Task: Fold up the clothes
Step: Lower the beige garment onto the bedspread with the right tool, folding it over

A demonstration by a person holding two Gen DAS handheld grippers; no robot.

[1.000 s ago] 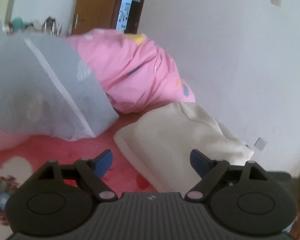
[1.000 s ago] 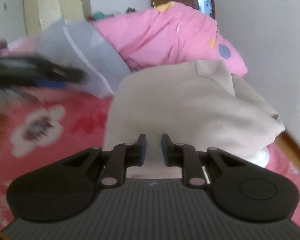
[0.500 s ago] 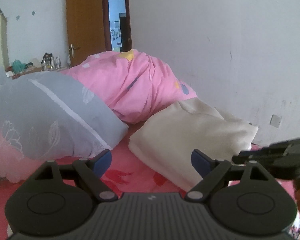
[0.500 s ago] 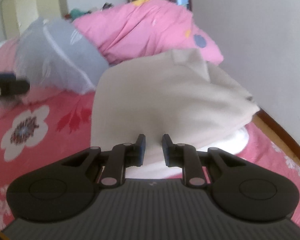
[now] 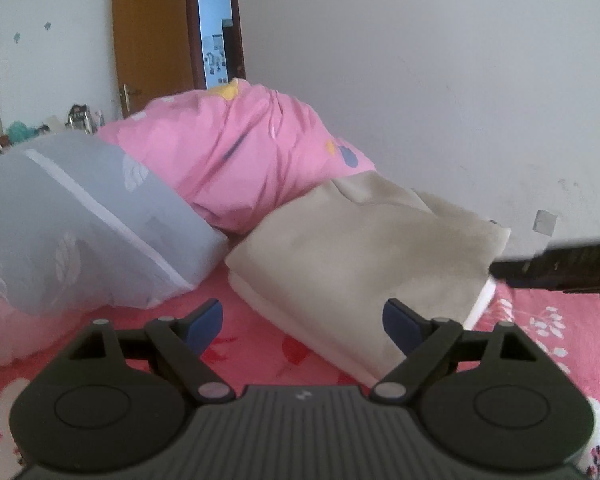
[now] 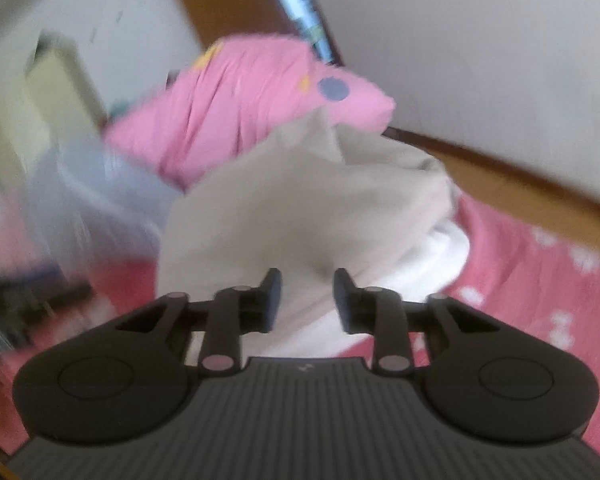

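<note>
A folded beige garment (image 5: 364, 248) lies on a white folded layer on the red flowered bed, against the wall. It also shows in the right wrist view (image 6: 300, 216), which is blurred. My left gripper (image 5: 302, 326) is open and empty, just in front of the garment's near edge. My right gripper (image 6: 305, 300) is partly open with nothing between its fingers, close above the garment's near side. Its dark body shows in the left wrist view (image 5: 560, 266) at the right edge.
A pink quilt (image 5: 244, 152) is heaped behind the garment. A grey pillow (image 5: 80, 216) lies to the left. The white wall (image 5: 420, 80) runs along the right side. The wooden bed frame (image 6: 520, 184) borders the red sheet (image 5: 260, 352).
My right gripper has opened wider and swung, blurring its view. My left gripper has drawn back a little and stays open. The garment has not moved.
</note>
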